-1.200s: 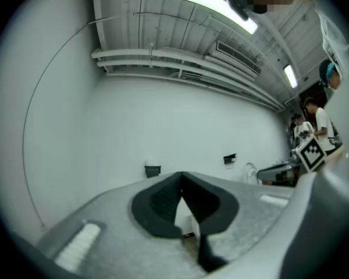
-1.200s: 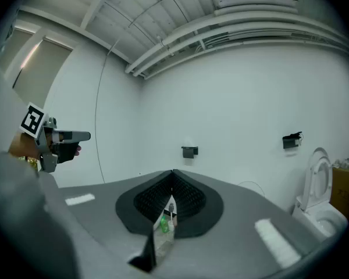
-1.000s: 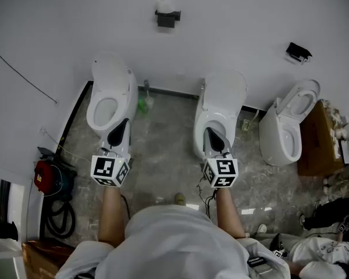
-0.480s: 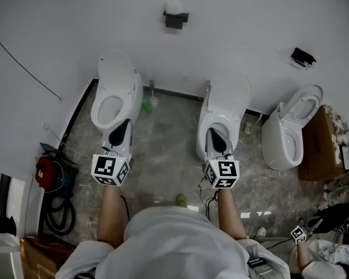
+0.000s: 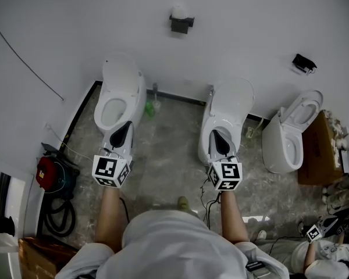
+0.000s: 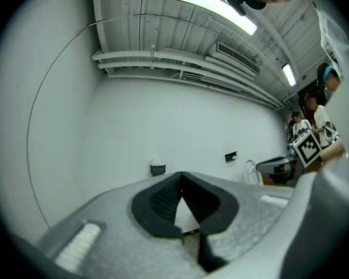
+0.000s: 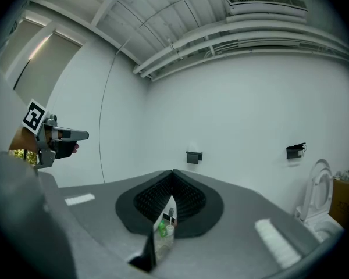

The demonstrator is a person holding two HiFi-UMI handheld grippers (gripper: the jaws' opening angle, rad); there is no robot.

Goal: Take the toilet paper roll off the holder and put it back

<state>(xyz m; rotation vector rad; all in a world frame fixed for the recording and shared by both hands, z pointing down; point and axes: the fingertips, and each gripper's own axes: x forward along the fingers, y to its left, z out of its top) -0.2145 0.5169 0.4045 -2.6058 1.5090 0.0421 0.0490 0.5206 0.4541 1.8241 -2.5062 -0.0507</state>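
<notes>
The white wall (image 5: 75, 28) filled the upper half of the head view, and everything the task needed hung on it. Below it lay the grey floor (image 5: 163, 150), with the left toilet (image 5: 119, 95) and the middle toilet (image 5: 230, 106) standing against the wall to either side of an open lane. That lane looked like the free way forward, judged from the bowls flanking it.

The left claw (image 5: 121, 132) and the right claw (image 5: 220, 144) sat low in the frame, both pointing level at the wall. Each had its jaws pressed together with nothing between them (their own views showed the pads meeting at the tip).

The black holder (image 5: 181, 23) was at the top centre of the frame, well apart from both claws and up-frame of the lane. It lay slightly closer to the right claw's side. In the right gripper view the holder (image 7: 193, 156) stood almost dead ahead.

The toilet paper roll (image 5: 179, 10) rested on the holder, too small to tell its long axis. A green bottle (image 5: 149, 108) stood at the wall's foot, at the lane's left edge.
</notes>
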